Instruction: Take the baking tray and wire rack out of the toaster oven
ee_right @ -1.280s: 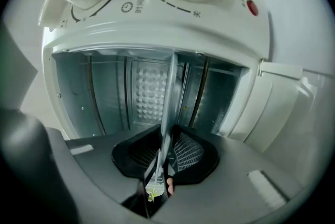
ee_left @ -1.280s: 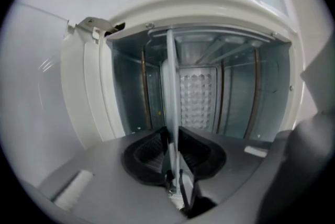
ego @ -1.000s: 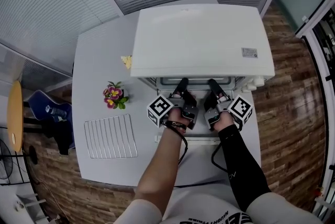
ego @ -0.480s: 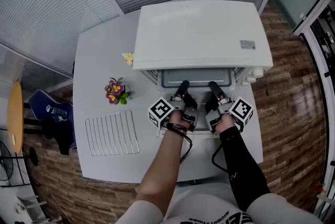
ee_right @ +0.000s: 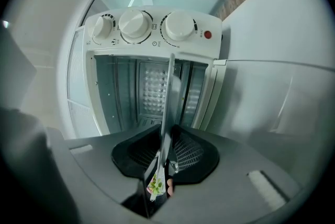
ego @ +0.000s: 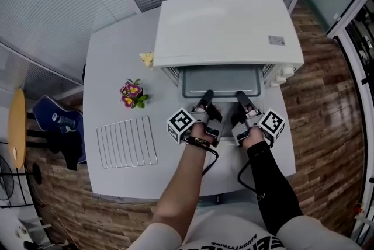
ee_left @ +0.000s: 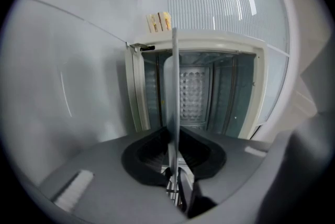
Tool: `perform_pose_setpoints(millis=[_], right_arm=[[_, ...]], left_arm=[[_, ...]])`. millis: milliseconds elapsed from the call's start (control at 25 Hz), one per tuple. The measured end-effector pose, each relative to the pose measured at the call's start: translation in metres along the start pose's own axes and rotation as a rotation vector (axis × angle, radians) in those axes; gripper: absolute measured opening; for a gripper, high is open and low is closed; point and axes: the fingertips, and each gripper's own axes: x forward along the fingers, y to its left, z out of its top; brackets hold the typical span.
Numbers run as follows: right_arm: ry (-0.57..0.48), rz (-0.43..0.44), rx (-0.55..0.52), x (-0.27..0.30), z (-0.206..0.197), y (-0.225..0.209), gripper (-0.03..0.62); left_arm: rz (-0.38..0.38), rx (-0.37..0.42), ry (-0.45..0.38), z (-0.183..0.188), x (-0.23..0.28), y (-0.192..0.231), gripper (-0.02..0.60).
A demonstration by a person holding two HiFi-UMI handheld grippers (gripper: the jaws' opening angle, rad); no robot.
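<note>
The flat grey metal baking tray [ego: 221, 80] sticks partway out of the open mouth of the white box-shaped toaster oven [ego: 228, 30]. Both tools hold its near rim. The left gripper [ego: 205, 97] is clamped on the rim's left part. In the left gripper view the tray shows edge-on as a thin pale sheet running forward from between the jaws into the ribbed oven cavity. The right gripper [ego: 241, 98] is clamped on the same rim, just beside the left one. Past its jaws are three white round knobs [ee_right: 135, 24] and a small red lamp [ee_right: 208, 35].

Well to the left of the left gripper, a silver wire rack [ego: 127, 141] lies flat on the pale grey table [ego: 114, 56]. A small bunch of pink and purple flowers [ego: 132, 94] stands between rack and oven.
</note>
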Motion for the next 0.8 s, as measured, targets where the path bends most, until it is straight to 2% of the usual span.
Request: perform_pose_setpoints(millis=[800], right_arm=[[-0.026, -0.008, -0.004, -0.047, -0.025, 0.005, 0.075]], left_arm=[[-0.017, -0.007, 0.039, -0.023, -0.046, 0.0, 0.121]])
